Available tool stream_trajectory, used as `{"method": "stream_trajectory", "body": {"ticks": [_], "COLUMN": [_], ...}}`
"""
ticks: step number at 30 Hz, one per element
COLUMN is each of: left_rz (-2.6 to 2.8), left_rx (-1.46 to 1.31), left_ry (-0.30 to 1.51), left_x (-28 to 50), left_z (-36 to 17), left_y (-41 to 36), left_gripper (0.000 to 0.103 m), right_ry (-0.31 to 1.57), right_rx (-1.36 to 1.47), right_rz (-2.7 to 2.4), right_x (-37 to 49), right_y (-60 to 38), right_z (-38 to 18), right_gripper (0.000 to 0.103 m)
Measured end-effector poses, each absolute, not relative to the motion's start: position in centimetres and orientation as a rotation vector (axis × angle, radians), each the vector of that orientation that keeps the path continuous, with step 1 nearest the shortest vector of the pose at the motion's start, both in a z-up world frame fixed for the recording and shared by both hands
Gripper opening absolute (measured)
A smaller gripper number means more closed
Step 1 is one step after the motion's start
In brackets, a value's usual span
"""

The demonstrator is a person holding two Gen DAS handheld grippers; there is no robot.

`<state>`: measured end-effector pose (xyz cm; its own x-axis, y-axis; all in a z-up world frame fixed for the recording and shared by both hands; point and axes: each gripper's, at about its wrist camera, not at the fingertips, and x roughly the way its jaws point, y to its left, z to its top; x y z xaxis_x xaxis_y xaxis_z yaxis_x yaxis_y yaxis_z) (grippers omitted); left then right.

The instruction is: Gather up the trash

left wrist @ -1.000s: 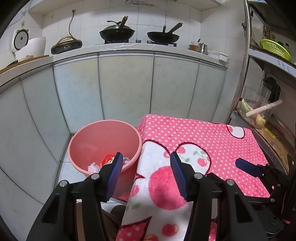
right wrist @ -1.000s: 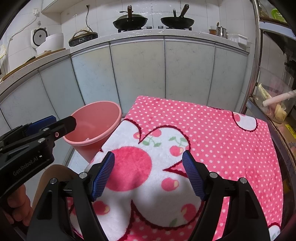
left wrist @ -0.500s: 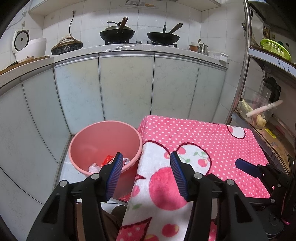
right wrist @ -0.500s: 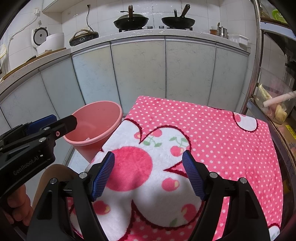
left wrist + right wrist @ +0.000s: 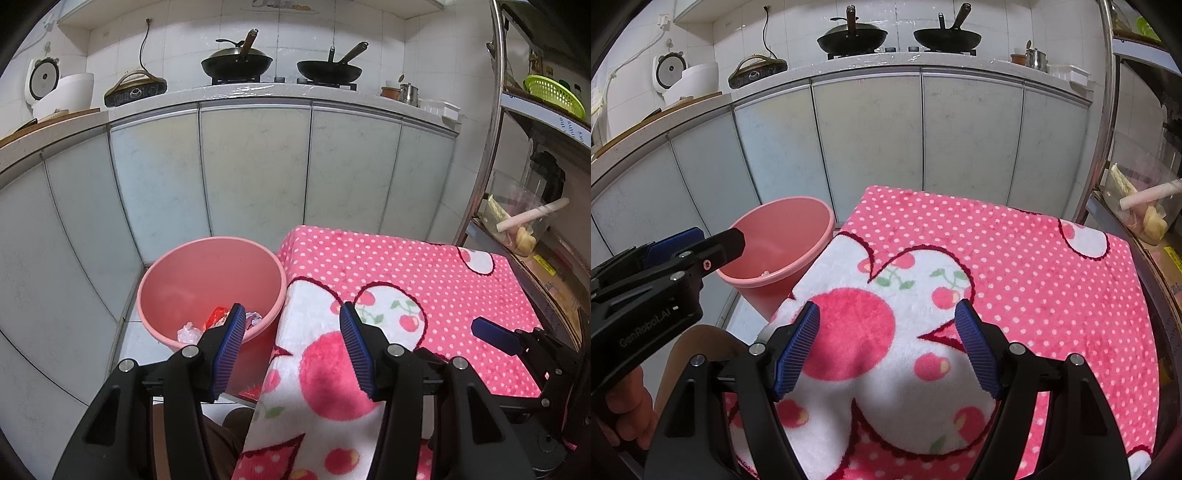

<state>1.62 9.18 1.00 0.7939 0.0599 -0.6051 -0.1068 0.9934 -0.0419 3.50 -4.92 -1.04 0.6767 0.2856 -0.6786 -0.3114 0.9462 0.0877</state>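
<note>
A pink bucket [image 5: 207, 266] stands on the floor left of the table, and it also shows in the right wrist view [image 5: 783, 236]. Inside lie a red wrapper [image 5: 216, 316] and white crumpled trash [image 5: 188, 331]. My left gripper [image 5: 291, 317] hangs open above the table's left edge, its left finger over the bucket's rim, nothing between the pads. My right gripper [image 5: 888, 314] is open and empty above the pink cherry-print cloth [image 5: 997, 266]. The left gripper [image 5: 701, 247] appears from the side in the right wrist view, and the right gripper's blue fingertip [image 5: 493, 334] shows at the right of the left wrist view.
Grey cabinet doors [image 5: 255, 166] run behind the bucket, under a counter with two woks [image 5: 236, 62] and a rice cooker [image 5: 59, 92]. A metal shelf [image 5: 491, 147] with a green basket [image 5: 554, 92] stands right of the table. A person's hand [image 5: 624, 402] holds the left gripper.
</note>
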Motion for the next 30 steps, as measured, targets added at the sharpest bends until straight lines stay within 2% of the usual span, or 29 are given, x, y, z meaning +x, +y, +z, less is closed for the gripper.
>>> {"method": "stream_trajectory", "body": {"ticks": [30], "left_rz": [0.084], "left_rx": [-0.071], "left_ry": [0.674], "left_x": [2.16], "left_z": [0.16], "left_y": [8.60], "left_gripper": [0.053], "right_ry": [0.768], "right_rx": [-0.027], "right_rz": [0.339], "right_x": [3.99], "right_y": [-5.20], "right_z": [-1.77], "right_gripper": [0.076]}}
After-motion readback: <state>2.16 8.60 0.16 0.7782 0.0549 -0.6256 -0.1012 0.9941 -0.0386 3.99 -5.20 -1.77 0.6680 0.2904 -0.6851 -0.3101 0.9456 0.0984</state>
